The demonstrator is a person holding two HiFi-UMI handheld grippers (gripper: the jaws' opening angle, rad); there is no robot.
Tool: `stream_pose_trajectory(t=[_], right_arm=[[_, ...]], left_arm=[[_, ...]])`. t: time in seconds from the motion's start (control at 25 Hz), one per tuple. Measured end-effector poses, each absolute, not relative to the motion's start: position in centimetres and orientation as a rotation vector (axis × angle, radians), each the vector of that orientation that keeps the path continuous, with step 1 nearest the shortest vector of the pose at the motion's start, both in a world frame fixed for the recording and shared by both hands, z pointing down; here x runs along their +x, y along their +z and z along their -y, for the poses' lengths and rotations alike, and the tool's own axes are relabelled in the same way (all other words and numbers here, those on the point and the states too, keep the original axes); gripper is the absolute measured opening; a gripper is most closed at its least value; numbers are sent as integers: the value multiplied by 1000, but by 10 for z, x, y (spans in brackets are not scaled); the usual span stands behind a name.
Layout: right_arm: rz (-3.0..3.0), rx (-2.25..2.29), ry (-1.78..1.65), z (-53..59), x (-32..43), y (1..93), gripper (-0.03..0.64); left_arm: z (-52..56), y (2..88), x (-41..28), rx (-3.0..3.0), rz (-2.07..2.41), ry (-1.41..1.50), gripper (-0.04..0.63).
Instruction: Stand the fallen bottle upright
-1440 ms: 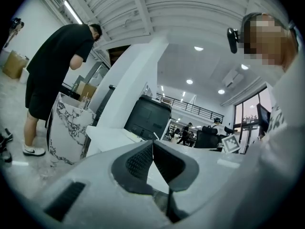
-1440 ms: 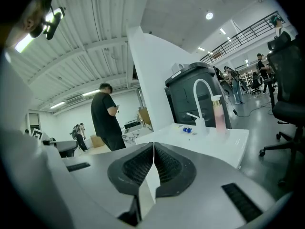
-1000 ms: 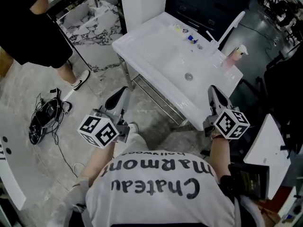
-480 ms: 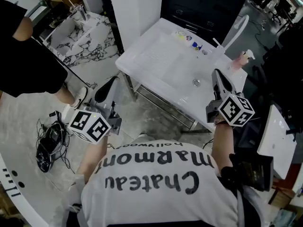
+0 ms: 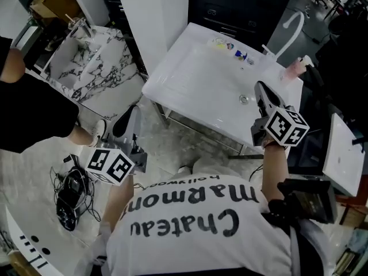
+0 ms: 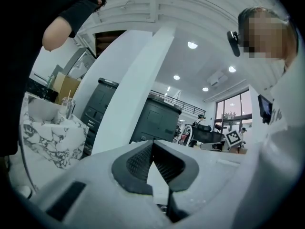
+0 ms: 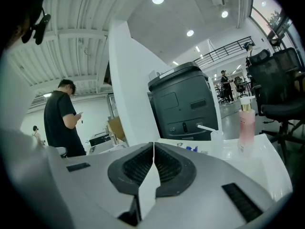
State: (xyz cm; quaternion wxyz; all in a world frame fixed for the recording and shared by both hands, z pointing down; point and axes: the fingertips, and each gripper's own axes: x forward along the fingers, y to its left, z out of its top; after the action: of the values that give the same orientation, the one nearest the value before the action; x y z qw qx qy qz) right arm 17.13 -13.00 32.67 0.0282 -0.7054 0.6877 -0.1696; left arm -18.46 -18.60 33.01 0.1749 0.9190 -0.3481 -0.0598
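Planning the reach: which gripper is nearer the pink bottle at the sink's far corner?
Right. The right gripper hangs over the sink's near right edge, just short of the pink bottle. The left gripper is off the sink's left side, over the floor.

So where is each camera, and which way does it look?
Head view: on the person's head, looking down at the white sink; shirt, left gripper and right gripper show.
Left gripper view: on the left gripper, facing a dark cabinet; its shut jaws and the shirt show.
Right gripper view: on the right gripper, facing the pink bottle; its shut jaws show.
Shared: head and right gripper views show that bottle.
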Motion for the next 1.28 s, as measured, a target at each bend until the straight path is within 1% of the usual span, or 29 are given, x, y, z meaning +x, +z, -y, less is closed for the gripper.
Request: stream_pose_trajectory(t=[0.32,0.6,1.0,1.28], right_arm=[[-2100,-2279,-596,163,204,359,15],[-2042,-2321,-625,220,246,379,15],[-2015,-2364,-799,288,304,446,15],[-2080,-2386,-796,316,324,484,18]], left_arm=[[219,340,-171,2595,941,-147,14],[265,340,-167,2590,989,-104,14],[324,371,-117,2564,931,52,14],[338,405,-94,2507,872,138,14]])
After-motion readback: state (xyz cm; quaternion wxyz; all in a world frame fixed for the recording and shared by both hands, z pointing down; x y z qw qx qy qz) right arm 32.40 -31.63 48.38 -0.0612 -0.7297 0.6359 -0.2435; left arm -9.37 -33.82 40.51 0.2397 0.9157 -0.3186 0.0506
